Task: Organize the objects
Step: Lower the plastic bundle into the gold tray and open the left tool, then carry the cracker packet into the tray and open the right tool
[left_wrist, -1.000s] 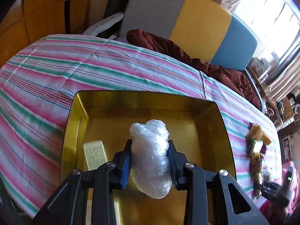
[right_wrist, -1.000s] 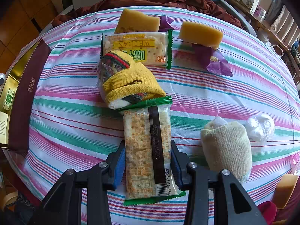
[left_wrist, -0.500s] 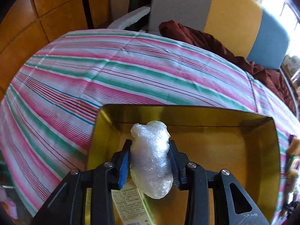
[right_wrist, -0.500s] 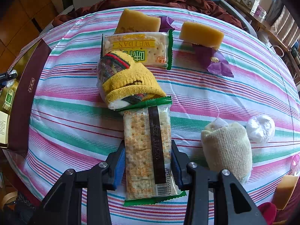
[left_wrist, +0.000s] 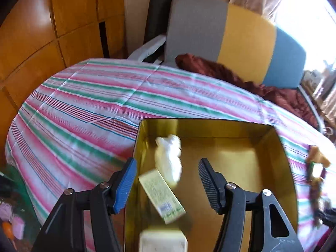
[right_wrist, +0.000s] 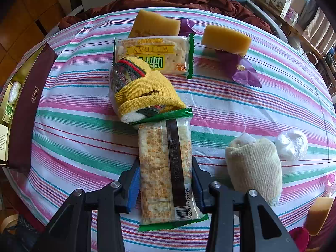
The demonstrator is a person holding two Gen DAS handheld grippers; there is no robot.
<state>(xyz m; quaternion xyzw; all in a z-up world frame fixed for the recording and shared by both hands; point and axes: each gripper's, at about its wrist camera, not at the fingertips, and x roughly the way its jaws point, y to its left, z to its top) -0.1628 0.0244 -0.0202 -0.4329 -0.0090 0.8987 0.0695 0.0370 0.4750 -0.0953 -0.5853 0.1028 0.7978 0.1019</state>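
Left wrist view: left hand-held gripper [left_wrist: 167, 180] spread wide, gripping nothing, poised over gold tin box [left_wrist: 281, 157] on striped bedspread [left_wrist: 84, 109]. Crumpled plastic bag [left_wrist: 168, 159] lies loose inside box near its far-left corner, blurred, touching a pale yellow-green carton [left_wrist: 161, 195]; second pale carton [left_wrist: 162, 242] at bottom edge. Right wrist view, left to right: same box with maroon side [right_wrist: 27, 113] at far left, yellow striped sock roll [right_wrist: 142, 88], cracker pack [right_wrist: 166, 174] lengthwise between fingers of right hand-held gripper [right_wrist: 166, 187], pads closed against both its sides. Beige sock roll [right_wrist: 255, 166] just right, then white plastic ball [right_wrist: 292, 145] beside it. Second cracker pack [right_wrist: 153, 54], two yellow sponges [right_wrist: 226, 40] and purple wrapper [right_wrist: 243, 69] farther back.
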